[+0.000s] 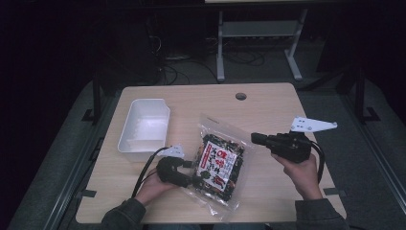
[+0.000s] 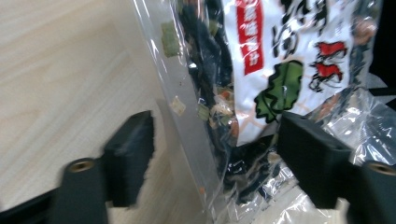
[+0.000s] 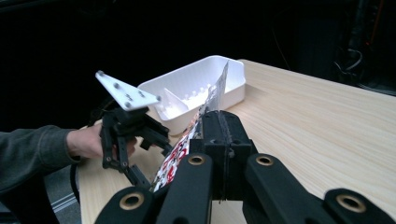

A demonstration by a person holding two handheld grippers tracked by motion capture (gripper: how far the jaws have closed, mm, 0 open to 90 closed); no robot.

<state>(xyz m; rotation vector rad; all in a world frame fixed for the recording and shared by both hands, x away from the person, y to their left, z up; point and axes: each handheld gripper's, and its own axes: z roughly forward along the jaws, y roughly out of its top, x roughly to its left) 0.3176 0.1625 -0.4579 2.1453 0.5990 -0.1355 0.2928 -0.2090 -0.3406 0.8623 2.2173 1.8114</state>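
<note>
snack bag [image 2: 280, 60], red and black script, unreadable

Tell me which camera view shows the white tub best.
The high view: the white tub lies whole and seen from above on the table, left of the snack bag. The right gripper view catches it side-on, farther off, partly behind the bag's raised edge and the left gripper.

Two black jaws of the left gripper [image 2: 212, 158] standing apart, pads clear of the bag [image 2: 261, 93]. Bag's clear edge and dark contents hanging between them, above the wooden table [image 2: 60, 70].
</note>
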